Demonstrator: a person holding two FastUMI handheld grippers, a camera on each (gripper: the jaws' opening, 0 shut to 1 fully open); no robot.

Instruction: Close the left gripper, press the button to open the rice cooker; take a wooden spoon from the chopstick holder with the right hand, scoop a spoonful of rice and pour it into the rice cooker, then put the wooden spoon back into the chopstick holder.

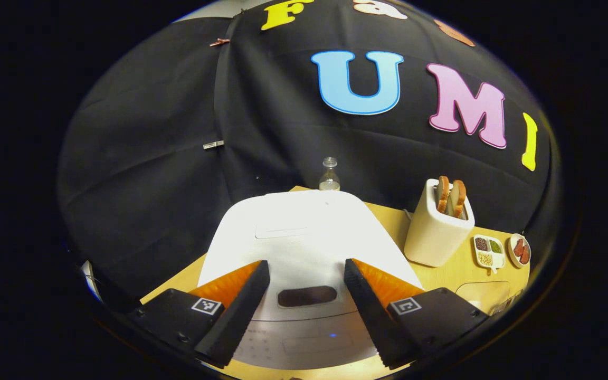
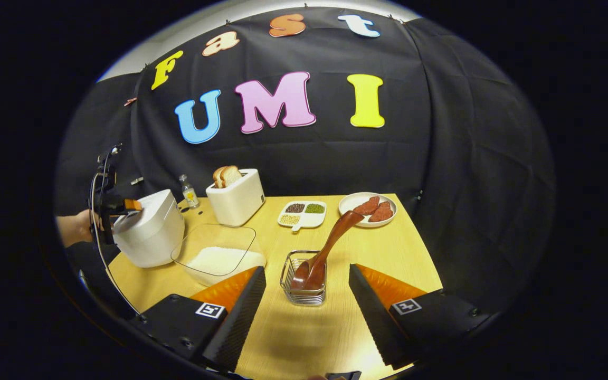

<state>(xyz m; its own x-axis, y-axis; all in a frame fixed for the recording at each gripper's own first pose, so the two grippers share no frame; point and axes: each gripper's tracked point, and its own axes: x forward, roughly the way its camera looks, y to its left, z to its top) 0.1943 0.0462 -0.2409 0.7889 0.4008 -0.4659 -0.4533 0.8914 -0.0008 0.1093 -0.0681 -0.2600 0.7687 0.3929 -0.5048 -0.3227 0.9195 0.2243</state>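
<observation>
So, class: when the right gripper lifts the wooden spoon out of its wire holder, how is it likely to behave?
The wooden spoon looks rigid, so it probably won't flex. Its glossy, curved handle may slip or swivel between the fingers. It leans tilted in the light-looking wire holder, which might tip or drag along if the bowl catches on the way out.

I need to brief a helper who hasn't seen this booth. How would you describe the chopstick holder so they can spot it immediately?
Start at the wooden table and find the clear container of rice near its front. Just right of that stands the chopstick holder, a small wire basket. It is the one item with a wooden spoon leaning out of it, unlike the solid white toaster and rice cooker behind.
</observation>
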